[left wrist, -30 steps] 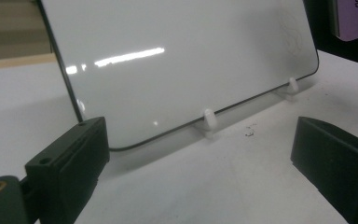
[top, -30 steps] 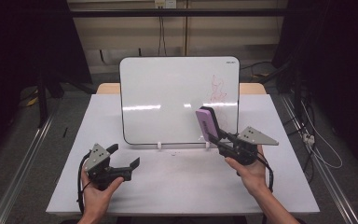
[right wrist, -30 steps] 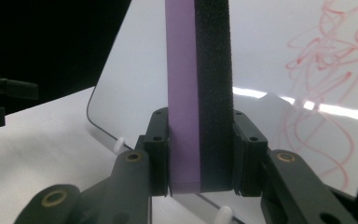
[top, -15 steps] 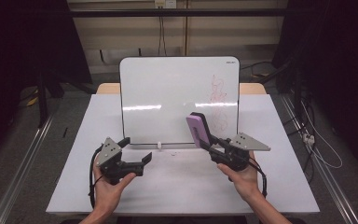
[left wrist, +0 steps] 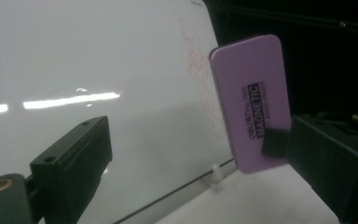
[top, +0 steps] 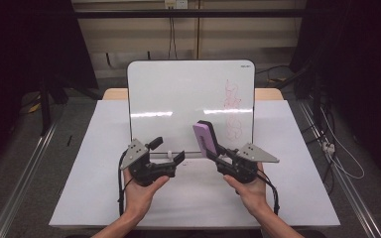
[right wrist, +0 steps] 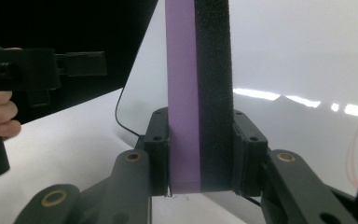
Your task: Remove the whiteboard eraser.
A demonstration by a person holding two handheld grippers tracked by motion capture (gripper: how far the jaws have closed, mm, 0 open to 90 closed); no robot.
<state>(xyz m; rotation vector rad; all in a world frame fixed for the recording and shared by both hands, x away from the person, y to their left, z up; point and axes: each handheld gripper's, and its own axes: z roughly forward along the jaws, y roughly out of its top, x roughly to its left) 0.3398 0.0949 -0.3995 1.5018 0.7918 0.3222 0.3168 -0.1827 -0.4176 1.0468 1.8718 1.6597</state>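
Note:
A white whiteboard (top: 178, 99) stands upright at the table's middle, with red scribbles (top: 232, 106) on its right part. A purple eraser (top: 205, 139) with a black felt face is held up in front of the board's lower right, with my right gripper (top: 219, 154) shut on its lower end. In the right gripper view the eraser (right wrist: 182, 70) is edge-on between the jaws of my right gripper (right wrist: 198, 140). My left gripper (top: 167, 150) is open and empty, just left of the eraser near the board's bottom edge. The left gripper view shows the eraser (left wrist: 251, 93), labelled MAGNETIC, beyond my open left gripper (left wrist: 184, 135).
A white table (top: 302, 163) carries the board, which rests on small white feet (top: 169, 154). Dark curtains and cables (top: 337, 148) surround the table, and metal rails run along the floor at both sides. The hand holding the left gripper (right wrist: 28, 70) shows in the right gripper view.
My left gripper has moved right and forward toward the board's bottom edge. The right gripper has carried the eraser left and slightly lower, closer to the left gripper.

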